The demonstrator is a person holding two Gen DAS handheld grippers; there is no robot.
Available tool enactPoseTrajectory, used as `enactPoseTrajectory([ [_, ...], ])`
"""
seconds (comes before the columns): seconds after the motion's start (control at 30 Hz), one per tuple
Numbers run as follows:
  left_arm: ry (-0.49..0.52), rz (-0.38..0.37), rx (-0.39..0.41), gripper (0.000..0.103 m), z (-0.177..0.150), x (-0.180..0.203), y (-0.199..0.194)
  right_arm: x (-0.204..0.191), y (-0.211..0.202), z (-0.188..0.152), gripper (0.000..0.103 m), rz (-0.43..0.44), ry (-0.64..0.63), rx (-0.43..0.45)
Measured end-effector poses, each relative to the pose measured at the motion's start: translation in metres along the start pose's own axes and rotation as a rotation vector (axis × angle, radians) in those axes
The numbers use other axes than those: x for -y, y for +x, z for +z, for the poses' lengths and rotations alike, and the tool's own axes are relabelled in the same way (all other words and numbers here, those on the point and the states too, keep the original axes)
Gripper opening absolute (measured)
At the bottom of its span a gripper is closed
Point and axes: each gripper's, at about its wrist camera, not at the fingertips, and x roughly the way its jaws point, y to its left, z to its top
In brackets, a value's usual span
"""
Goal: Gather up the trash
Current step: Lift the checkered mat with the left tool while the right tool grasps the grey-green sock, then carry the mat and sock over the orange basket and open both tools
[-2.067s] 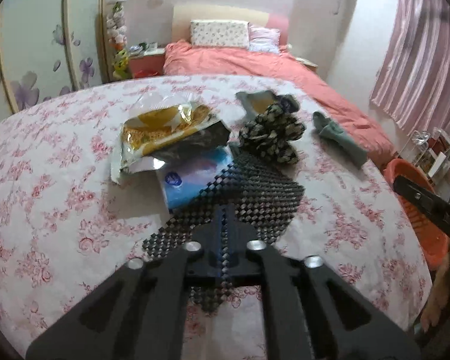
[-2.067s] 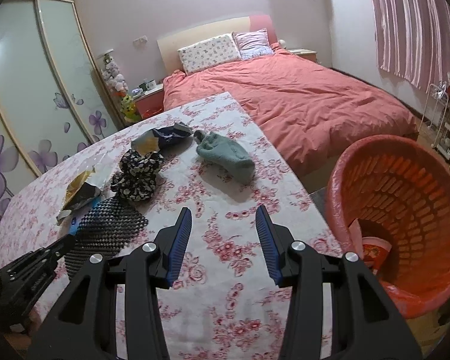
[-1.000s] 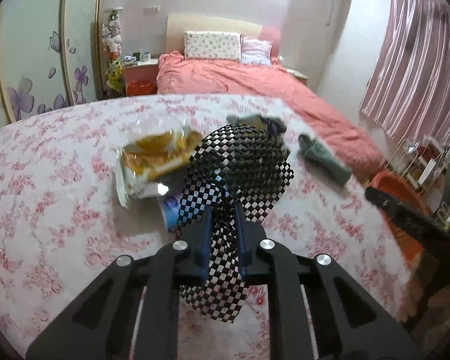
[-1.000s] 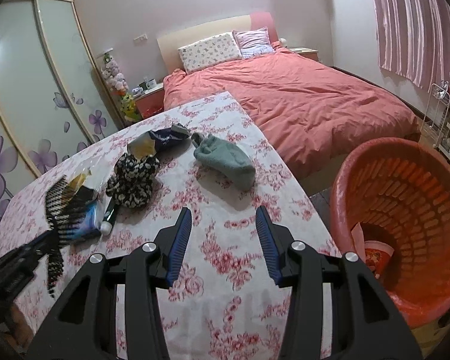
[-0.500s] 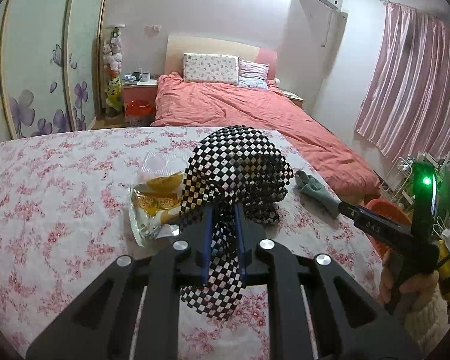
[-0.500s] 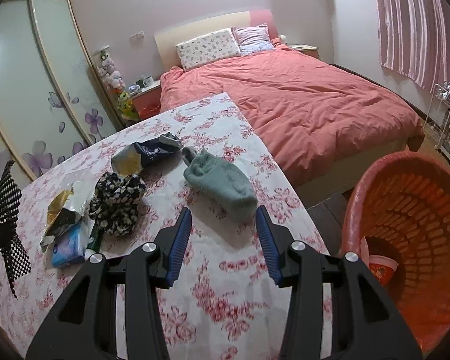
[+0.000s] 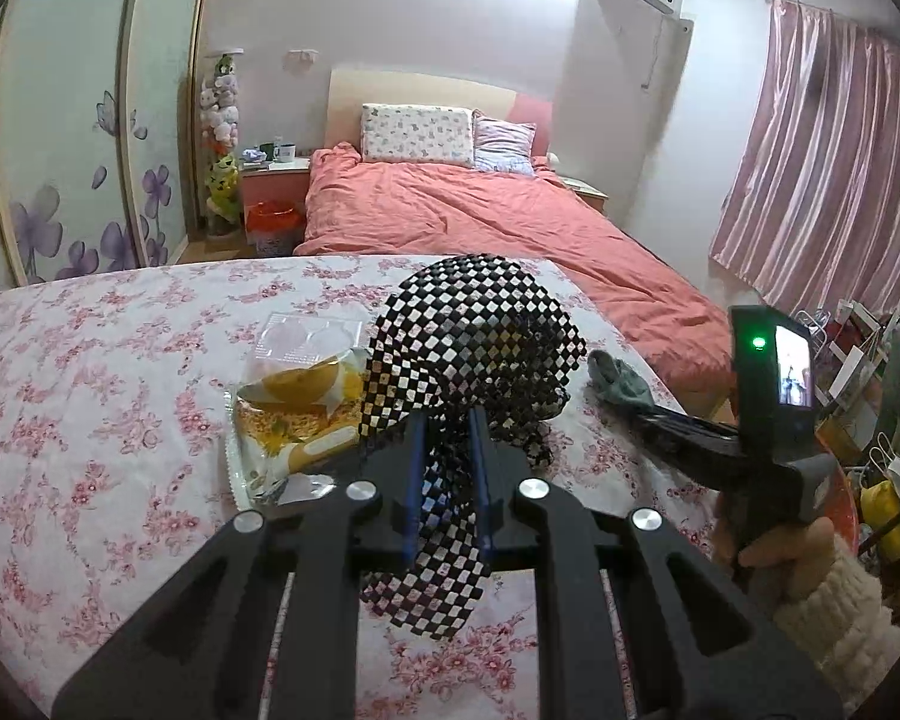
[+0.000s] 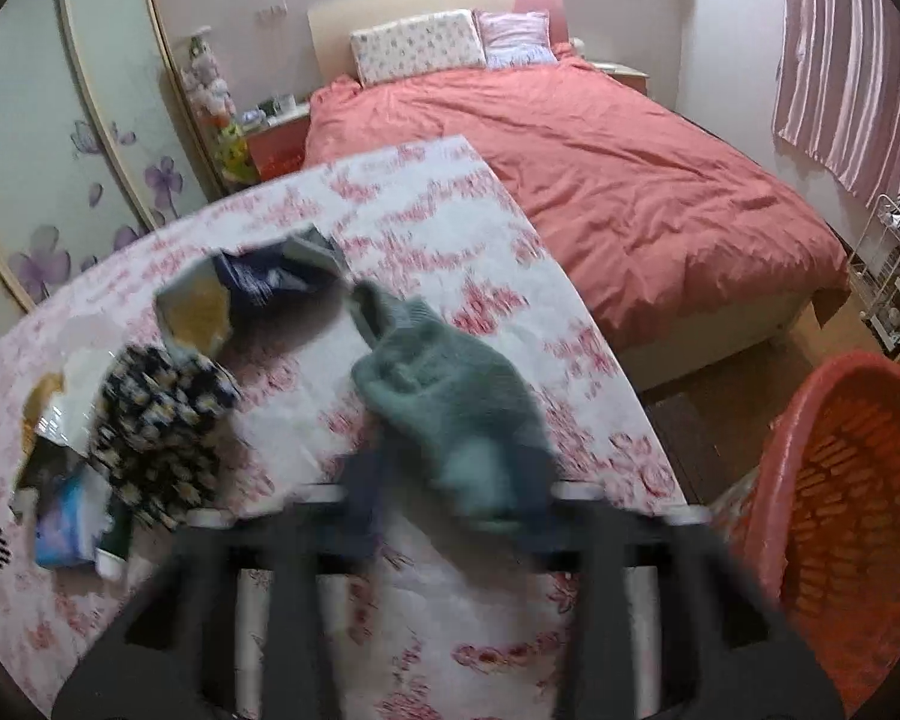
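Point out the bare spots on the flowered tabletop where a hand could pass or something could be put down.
Free: the wide left stretch of the tabletop beside the yellow wrapper, and the far end toward the bed. Crowded: the middle, where the wrapper, patterned cloth, dark packet and green sock lie close together.

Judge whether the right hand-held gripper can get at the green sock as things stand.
Probably yes: the right hand-held gripper is closing with the green sock between its blurred fingers, and nothing blocks it.
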Motion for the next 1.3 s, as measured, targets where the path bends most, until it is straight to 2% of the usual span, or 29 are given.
enactPoseTrajectory([
  [0.07, 0.001, -0.005, -0.006, 0.015, -0.001, 0.003, -0.001, 0.011, -0.018, -0.004, 0.009, 0.035, 0.038, 0.025],
  [0.23, 0.004, -0.031, -0.009, 0.015, -0.003, 0.014, -0.004, 0.029, -0.070, -0.014, 0.008, 0.084, 0.086, 0.108],
  [0.4, 0.026, -0.080, 0.005, 0.015, -0.004, 0.036, -0.019, 0.046, -0.119, -0.023, 0.008, 0.099, 0.120, 0.186],
  [0.57, 0.062, -0.135, 0.023, 0.015, -0.004, 0.067, -0.035, 0.066, -0.151, -0.031, 0.008, 0.087, 0.168, 0.236],
  [0.87, 0.118, -0.245, 0.030, 0.015, -0.009, 0.128, -0.049, 0.092, -0.195, -0.051, 0.008, -0.039, 0.157, 0.336],
  [1.07, 0.159, -0.323, 0.017, 0.015, -0.016, 0.174, -0.048, 0.111, -0.204, -0.056, 0.008, -0.107, 0.190, 0.389],
  [1.3, 0.199, -0.395, -0.011, 0.015, -0.024, 0.220, -0.037, 0.135, -0.208, -0.061, 0.008, -0.225, 0.231, 0.460],
])
